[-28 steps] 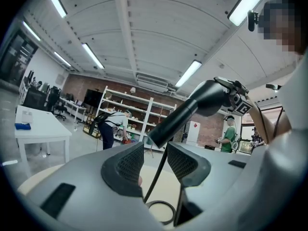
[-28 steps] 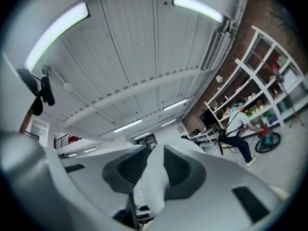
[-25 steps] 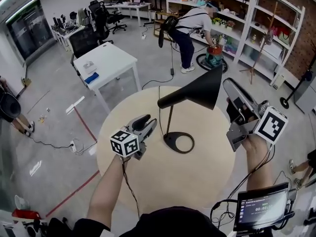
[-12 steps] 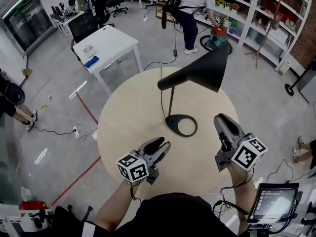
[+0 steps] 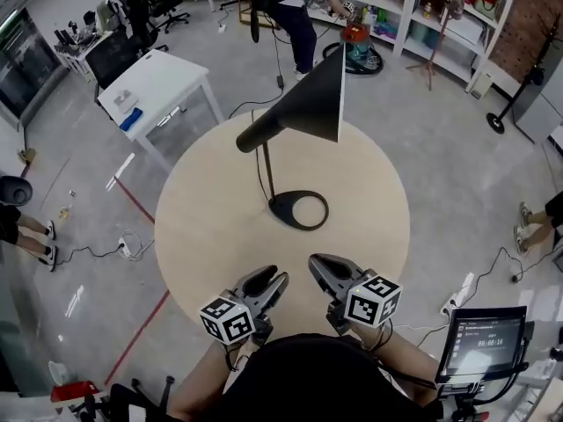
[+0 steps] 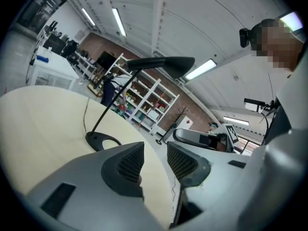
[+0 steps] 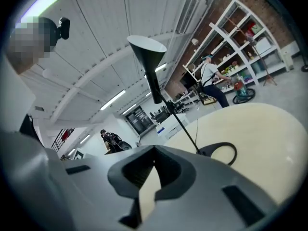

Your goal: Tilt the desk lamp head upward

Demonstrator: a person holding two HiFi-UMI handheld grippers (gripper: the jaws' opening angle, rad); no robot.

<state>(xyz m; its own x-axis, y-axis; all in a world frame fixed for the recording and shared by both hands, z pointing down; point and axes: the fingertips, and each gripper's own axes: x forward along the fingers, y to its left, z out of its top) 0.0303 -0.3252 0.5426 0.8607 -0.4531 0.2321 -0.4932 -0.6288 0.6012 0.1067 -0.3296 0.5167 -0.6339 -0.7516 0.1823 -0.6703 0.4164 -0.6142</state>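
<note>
Head view | lamp (image 5: 295,117), white desk (image 5: 154,90) beyond | left tongs (image 5: 271,278) apart, empty | right tongs (image 5: 318,262) just closed, empty

Left gripper (image 6: 154,150) jaws apart with nothing between them, table (image 6: 43,124) below, lamp (image 6: 159,63) standing on it at 10 o'clock, right gripper (image 6: 197,138) beyond at 3 o'clock.

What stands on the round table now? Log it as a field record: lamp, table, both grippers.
lamp: black desk lamp with cone shade, upright on its ring base, touched by neither gripper
table: round pale wooden table, lamp near its middle
left: left gripper open, nothing between its jaws, at the near edge
right: right gripper shut, jaws just closed on nothing, at the near edge
</note>
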